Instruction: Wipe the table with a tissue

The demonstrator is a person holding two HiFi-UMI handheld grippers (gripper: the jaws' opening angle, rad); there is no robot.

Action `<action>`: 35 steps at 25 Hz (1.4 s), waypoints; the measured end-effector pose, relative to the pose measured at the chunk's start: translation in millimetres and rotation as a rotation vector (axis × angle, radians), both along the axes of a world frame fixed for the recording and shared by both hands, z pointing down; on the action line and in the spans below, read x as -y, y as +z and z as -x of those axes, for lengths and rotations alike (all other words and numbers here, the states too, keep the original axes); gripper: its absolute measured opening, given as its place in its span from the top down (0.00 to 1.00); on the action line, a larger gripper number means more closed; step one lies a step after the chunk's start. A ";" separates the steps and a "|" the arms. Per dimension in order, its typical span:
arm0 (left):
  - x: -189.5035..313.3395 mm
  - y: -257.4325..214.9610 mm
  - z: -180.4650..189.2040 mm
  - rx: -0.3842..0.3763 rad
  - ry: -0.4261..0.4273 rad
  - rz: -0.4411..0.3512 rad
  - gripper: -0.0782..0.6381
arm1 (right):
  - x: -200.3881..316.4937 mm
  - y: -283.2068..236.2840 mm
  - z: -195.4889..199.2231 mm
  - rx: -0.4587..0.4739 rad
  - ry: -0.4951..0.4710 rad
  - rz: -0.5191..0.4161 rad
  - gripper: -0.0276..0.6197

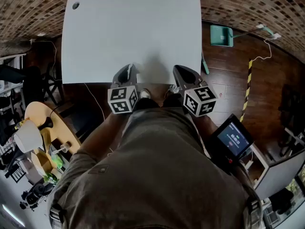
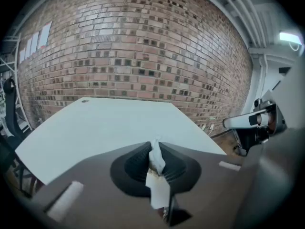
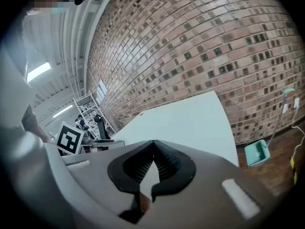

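You are holding the left gripper (image 1: 126, 73) at the near edge of the white table (image 1: 133, 27), in the middle of the head view. Its jaws are closing on a crumpled white tissue (image 2: 157, 161), which is poking up past their tips. Your right gripper (image 1: 184, 74) is hovering near it, toward the frame's right, its jaws meeting at the tips and gripping nothing. A teal dustpan (image 1: 221, 35) is lying on the wooden floor (image 1: 238, 66) at upper right.

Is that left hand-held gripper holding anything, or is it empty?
Holding something. The left hand-held gripper is shut on a crumpled white tissue, which shows pinched between its jaws and sticking out past them.
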State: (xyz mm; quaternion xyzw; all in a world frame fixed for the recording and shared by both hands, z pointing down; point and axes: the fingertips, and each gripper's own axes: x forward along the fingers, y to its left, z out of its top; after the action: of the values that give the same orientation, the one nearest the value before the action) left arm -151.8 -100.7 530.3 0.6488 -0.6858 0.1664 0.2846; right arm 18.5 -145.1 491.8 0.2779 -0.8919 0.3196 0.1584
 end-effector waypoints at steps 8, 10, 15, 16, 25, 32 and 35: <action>-65.2 -19.4 53.6 -0.085 0.002 -0.082 0.85 | -80.1 -21.3 64.0 -0.017 0.021 -0.059 0.94; -71.2 -21.9 58.5 -0.094 0.009 -0.092 0.85 | -88.8 -24.2 70.9 -0.016 0.028 -0.066 0.94; -96.6 -30.2 69.9 -0.115 0.040 -0.117 0.85 | -118.1 -34.7 84.4 -0.018 0.060 -0.102 0.94; -102.1 -32.1 72.6 -0.118 0.047 -0.123 0.85 | -124.2 -36.7 87.2 -0.020 0.066 -0.110 0.94; -121.4 -48.7 77.4 -0.148 0.055 -0.179 0.85 | -144.2 -48.5 82.2 -0.028 0.106 -0.155 0.94; -120.1 -67.1 59.8 -0.153 0.058 -0.223 0.85 | -140.8 -61.1 63.5 -0.023 0.111 -0.196 0.94; -119.1 -70.0 51.9 -0.151 0.062 -0.227 0.85 | -140.3 -61.1 57.5 -0.023 0.108 -0.198 0.94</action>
State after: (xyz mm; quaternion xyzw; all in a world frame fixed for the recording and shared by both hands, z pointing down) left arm -203.7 18.4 460.2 0.7084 -0.6566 0.0469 0.2548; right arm -38.9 -4.8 430.7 0.3437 -0.9008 0.2350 0.1231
